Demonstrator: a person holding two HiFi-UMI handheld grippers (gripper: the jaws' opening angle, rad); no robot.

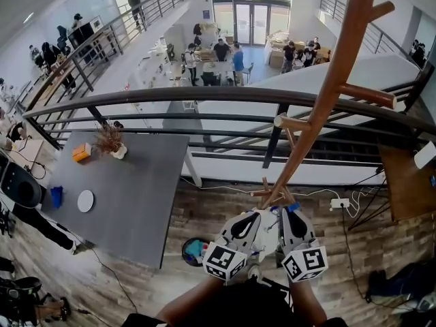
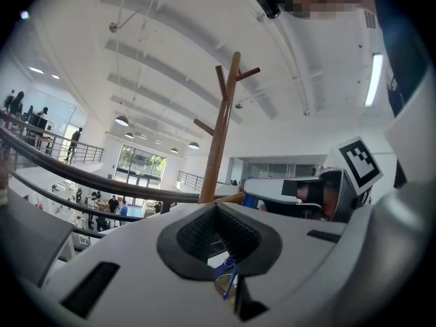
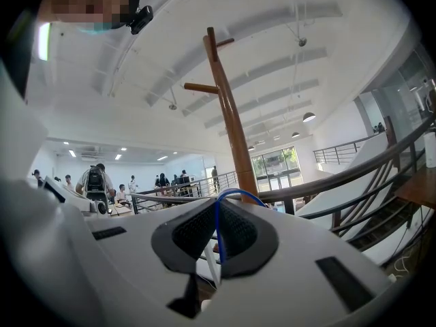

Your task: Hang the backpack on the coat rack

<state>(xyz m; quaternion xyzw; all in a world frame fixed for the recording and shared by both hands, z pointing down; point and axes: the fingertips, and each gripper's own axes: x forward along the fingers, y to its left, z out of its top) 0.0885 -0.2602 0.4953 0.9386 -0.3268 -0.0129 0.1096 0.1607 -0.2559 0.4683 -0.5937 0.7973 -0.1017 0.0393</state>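
With our left gripper's (image 2: 219,251) fingers shut on a blue strap (image 2: 229,278) and our right gripper's (image 3: 216,240) fingers pinching the backpack's thin blue loop (image 3: 235,195), its body hidden below them just short of the brown wooden coat rack (image 1: 332,87), we should raise that loop over a bare peg (image 1: 368,95).

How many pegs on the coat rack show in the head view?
3 clear pegs: one upper right, one mid right, one left of the pole. Short stubs lower down may be more.
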